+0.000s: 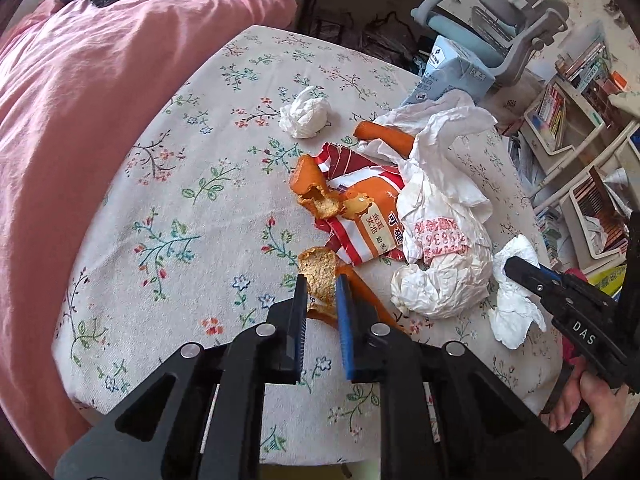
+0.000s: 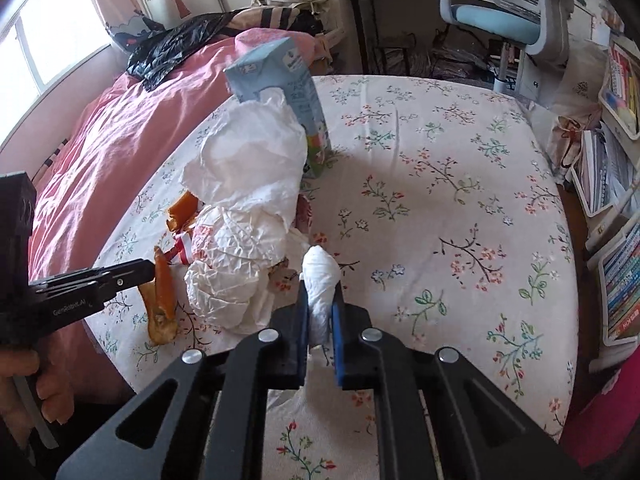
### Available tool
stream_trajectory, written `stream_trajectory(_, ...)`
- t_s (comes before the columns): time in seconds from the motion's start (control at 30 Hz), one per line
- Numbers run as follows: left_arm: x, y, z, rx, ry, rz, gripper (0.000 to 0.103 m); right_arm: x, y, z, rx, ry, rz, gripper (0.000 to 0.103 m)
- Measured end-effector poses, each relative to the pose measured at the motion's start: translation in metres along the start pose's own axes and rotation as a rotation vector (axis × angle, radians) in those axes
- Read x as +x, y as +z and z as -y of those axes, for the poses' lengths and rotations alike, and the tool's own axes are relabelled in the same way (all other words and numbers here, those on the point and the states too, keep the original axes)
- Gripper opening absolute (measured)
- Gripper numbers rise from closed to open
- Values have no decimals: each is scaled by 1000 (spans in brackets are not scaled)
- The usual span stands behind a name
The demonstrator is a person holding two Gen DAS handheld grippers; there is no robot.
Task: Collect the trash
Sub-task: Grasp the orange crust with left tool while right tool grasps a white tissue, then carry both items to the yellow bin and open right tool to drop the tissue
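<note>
Orange peel [image 1: 320,276], pith up; white tissue [image 2: 320,280] twisted, crumpled.

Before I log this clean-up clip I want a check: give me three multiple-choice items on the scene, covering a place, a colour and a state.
1. Where does the milk carton stand?
A. behind the paper pile
B. on the floor
C. on the chair

2. What colour is the blanket?
A. green
B. pink
C. grey

3. What is the left claw doing?
A. hanging open
B. clamping the peel piece
C. gripping a book

A: it rises beyond the crumpled paper.
B: pink fabric beside the floral sheet.
B: both pads press the peel.
</note>
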State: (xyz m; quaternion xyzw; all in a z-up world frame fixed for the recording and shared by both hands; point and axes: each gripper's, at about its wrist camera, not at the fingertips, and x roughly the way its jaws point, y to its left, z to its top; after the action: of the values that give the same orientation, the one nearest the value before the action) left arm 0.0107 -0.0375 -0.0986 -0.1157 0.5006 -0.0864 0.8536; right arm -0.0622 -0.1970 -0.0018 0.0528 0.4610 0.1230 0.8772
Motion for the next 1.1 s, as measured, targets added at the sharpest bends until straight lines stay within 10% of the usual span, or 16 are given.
stream_trajectory(0.47,-14,-24,-5,56,32,-21,15,-21,-7,16,62,9,44,11)
stream_trajectory(0.67,-17,-34,-6,58,123,-6,57,-20,-5,18,60,12,49,11)
stream_trajectory(1.1,-6,-52,38,185,103,-27,61,-19,-5,20,52,17,52,12)
